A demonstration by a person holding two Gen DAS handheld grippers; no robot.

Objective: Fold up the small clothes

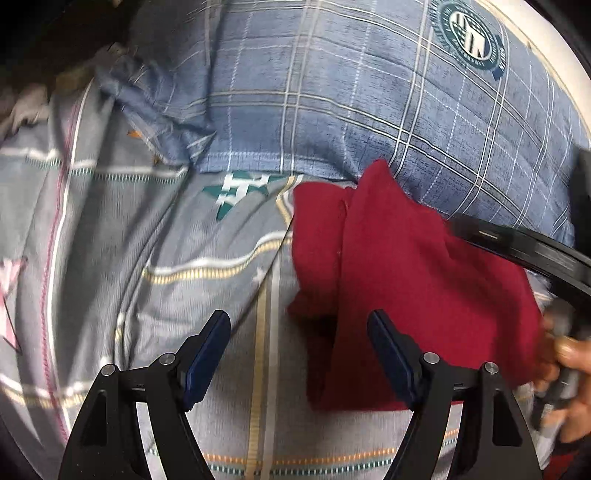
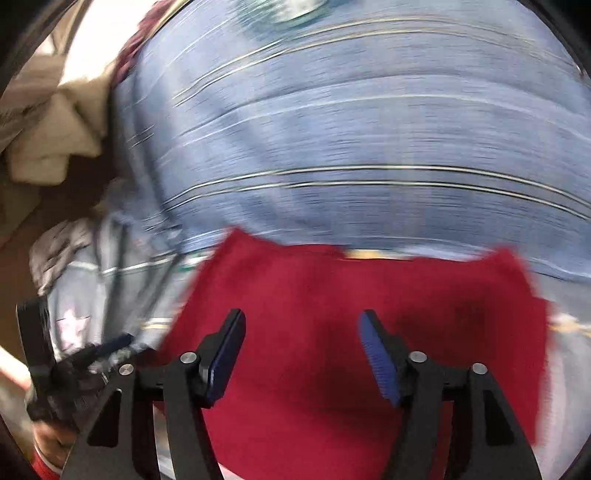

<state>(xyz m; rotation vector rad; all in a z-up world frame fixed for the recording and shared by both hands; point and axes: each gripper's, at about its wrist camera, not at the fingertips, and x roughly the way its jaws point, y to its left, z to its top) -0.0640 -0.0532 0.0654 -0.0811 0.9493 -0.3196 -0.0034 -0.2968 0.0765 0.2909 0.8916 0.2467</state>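
Nearest the left wrist camera, the left tool (image 1: 297, 354) has its two blue-padded fingers (image 1: 207, 354) spread wide with nothing between them; they hang over the grey plaid bedsheet (image 1: 166, 258), and the right-hand finger overlaps the edge of the red garment (image 1: 406, 280) in the view, though whether it touches the cloth cannot be told. From the right wrist camera, the right tool (image 2: 301, 354) is likewise parted, somewhat less widely, and its blue pads (image 2: 380, 358) hover above the middle of the red garment (image 2: 332, 325) without pinching any of it; the cloth shows plainly through the gap. That picture is strongly blurred. The red garment lies partly folded on the bed, one layer lapped over another with a straight fold edge running down its left part, its far corner reaching up against the blue plaid pillow (image 1: 351, 103). At the right edge of the left view, the person's right hand (image 1: 569, 373) grips the black body of the other tool above the garment. At the lower left of the right view, the person's left hand (image 2: 48, 439) and the other tool's dark frame show beside the garment. Farther back, the pillow carries a round teal emblem (image 1: 471, 35), and a cream crumpled cloth (image 2: 55, 129) sits beyond the bed's left side.
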